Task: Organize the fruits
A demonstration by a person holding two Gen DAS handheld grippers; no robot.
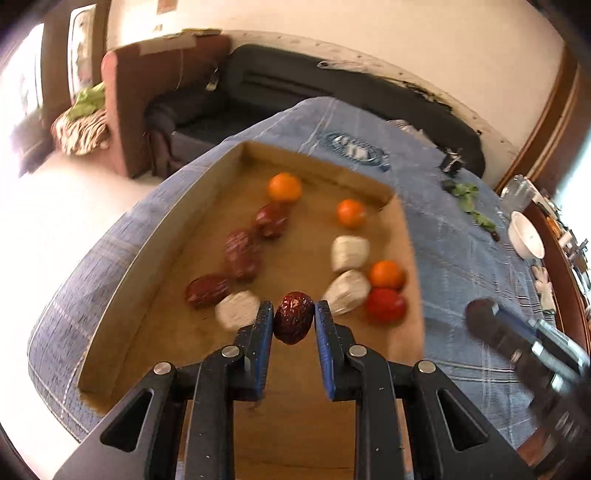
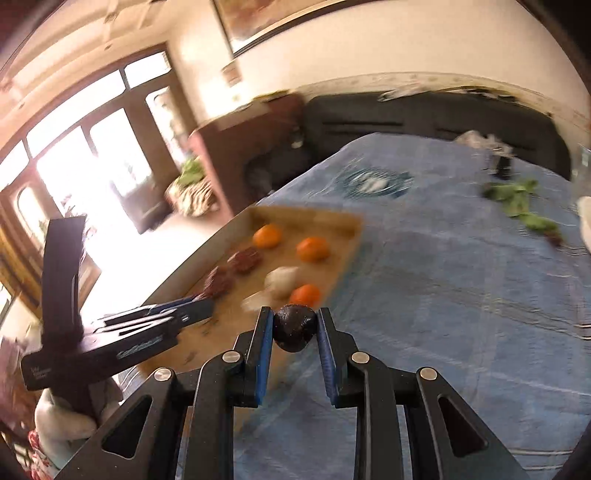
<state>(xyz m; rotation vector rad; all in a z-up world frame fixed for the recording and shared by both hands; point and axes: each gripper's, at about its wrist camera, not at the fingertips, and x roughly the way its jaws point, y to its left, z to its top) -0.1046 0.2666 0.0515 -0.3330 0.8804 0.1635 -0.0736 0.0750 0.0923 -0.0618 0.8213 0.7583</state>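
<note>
Over the shallow cardboard tray (image 1: 122, 280), a wrinkled, glossy red date (image 1: 293, 322) is being clamped between the blue pads of the left gripper (image 1: 293, 317). Beyond it, 3 round oranges (image 1: 284, 187) are being shown among pale lumps. Farther right, above the blue checked cloth (image 2: 461, 295), a dark, round fruit (image 2: 294, 326) is being gripped by the right gripper (image 2: 294, 325).

Bright windows (image 2: 74, 158), pale walls (image 1: 369, 33), seemingly a dark sofa (image 1: 332, 88).
</note>
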